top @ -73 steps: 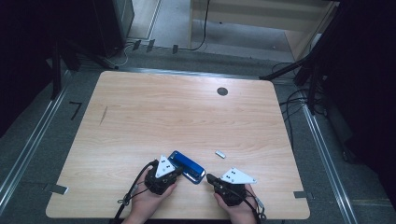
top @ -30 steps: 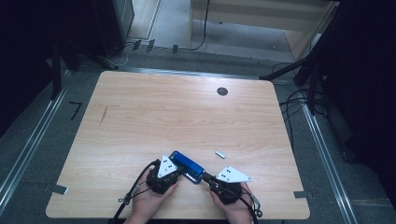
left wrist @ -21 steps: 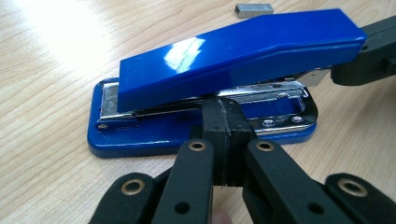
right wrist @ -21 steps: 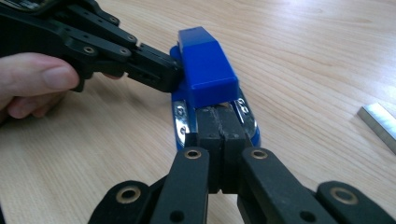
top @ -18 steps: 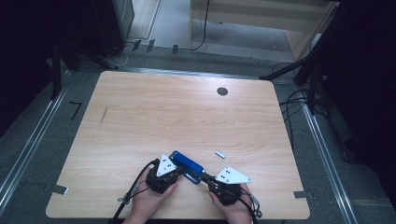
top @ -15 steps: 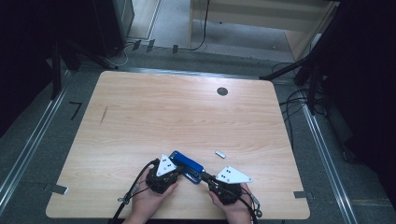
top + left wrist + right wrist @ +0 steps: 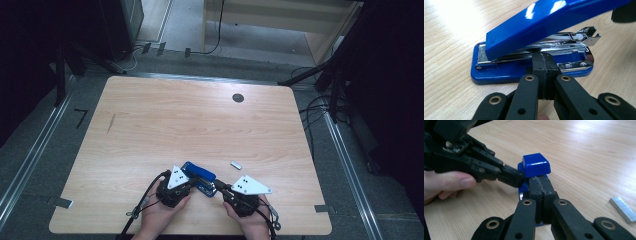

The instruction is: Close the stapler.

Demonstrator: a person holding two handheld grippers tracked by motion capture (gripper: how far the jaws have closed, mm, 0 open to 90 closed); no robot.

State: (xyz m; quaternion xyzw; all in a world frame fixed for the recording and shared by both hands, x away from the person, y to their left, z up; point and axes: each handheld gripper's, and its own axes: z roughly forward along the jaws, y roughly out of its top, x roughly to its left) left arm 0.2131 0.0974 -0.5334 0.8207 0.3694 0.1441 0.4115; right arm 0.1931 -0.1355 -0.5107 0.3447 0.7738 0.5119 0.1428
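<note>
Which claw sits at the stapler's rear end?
The right claw, shut at the stapler's rear; the left claw, also shut, presses its long side.

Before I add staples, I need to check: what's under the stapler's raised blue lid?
Under the blue lid, the chrome staple channel and its spring show. The lid covers the front, so any staples inside stay unseen.

Small silver staple strip on wooden table; black round grommet near far edge

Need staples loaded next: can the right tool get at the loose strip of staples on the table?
Probably yes. The strip of staples lies beside the right tool on bare table, nothing between; its shut jaws must open first.
</note>
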